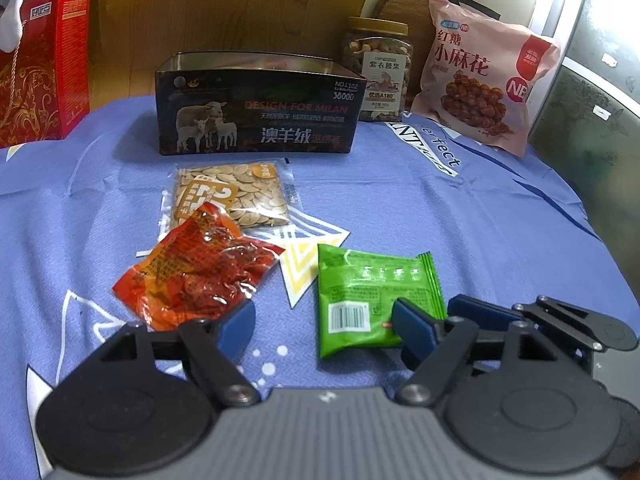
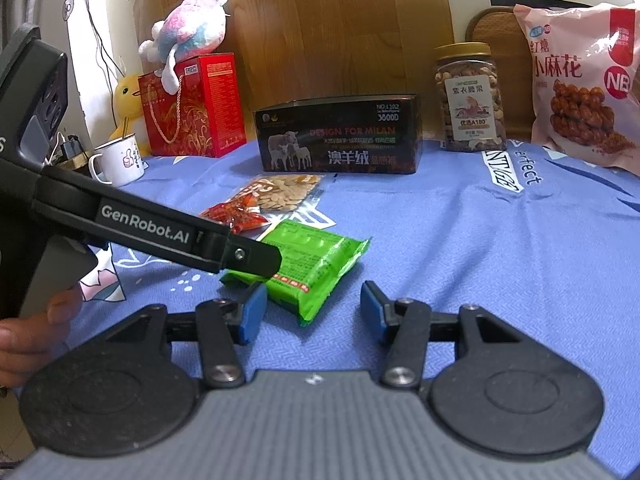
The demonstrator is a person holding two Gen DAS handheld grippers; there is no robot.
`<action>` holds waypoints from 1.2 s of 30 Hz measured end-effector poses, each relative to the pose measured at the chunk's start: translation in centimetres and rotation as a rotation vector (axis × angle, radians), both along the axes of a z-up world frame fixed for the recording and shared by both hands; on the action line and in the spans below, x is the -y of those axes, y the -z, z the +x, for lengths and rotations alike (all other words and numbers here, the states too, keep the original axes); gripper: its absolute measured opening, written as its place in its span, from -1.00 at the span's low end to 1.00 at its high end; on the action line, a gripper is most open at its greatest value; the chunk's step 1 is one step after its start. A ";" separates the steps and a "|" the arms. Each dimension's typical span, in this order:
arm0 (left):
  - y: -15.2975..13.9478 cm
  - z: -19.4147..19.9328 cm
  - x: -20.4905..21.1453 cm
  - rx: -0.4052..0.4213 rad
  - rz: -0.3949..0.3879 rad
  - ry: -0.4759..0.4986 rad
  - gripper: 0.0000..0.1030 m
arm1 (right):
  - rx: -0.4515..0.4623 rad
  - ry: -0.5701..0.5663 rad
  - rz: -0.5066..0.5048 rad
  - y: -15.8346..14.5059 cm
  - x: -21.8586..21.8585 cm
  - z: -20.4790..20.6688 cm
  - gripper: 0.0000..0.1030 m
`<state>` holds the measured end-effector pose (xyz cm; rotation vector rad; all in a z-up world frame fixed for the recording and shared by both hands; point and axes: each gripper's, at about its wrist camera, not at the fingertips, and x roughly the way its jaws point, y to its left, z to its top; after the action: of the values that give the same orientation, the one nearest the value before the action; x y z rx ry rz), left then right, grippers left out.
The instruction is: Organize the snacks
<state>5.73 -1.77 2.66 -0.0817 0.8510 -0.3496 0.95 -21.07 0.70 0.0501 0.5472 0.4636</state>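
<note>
Item: green packet (image 2: pixel 308 264), lying just ahead of my right jaws (image 2: pixel 312 312), long axis slanting toward counter's far-right; both jaws apparently parted, empty.

The blue tablecloth (image 1: pixel 400 208) is matt woven cloth with a fine herringbone weave. On it, the red snack packet (image 1: pixel 192 276) is glossy, crinkled plastic film, the green packet (image 1: pixel 360 292) a smoother, shiny foil-like wrap, and the seed packet (image 1: pixel 236 196) clear plastic. The dark box (image 1: pixel 256 120) looks like printed card with a reflective silvery lining (metal or foil, hard to tell). The nut jar (image 1: pixel 378 68) is clear plastic with a paper label. The pink bag (image 1: pixel 484 76) is satiny film. Behind stands smooth wood-grain panelling (image 2: pixel 320 28), and the plush toy (image 2: pixel 188 28) is fuzzy fabric.
</note>
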 end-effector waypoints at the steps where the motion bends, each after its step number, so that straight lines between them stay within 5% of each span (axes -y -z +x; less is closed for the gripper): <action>1: 0.0 0.0 0.0 0.001 0.000 0.001 0.53 | 0.000 0.000 0.000 0.0 0.0 0.0 0.07; 31: 0.3 -0.2 0.4 0.010 0.004 0.017 0.71 | 0.005 -0.003 0.004 -0.1 0.0 -0.2 0.08; 36: 0.1 -0.3 -1.0 0.009 -0.066 0.007 0.67 | 0.006 -0.006 0.004 -0.1 -0.1 -0.1 0.08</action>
<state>5.45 -0.81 2.57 -0.1385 0.8311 -0.3850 0.84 -21.01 0.77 0.0506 0.5410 0.4707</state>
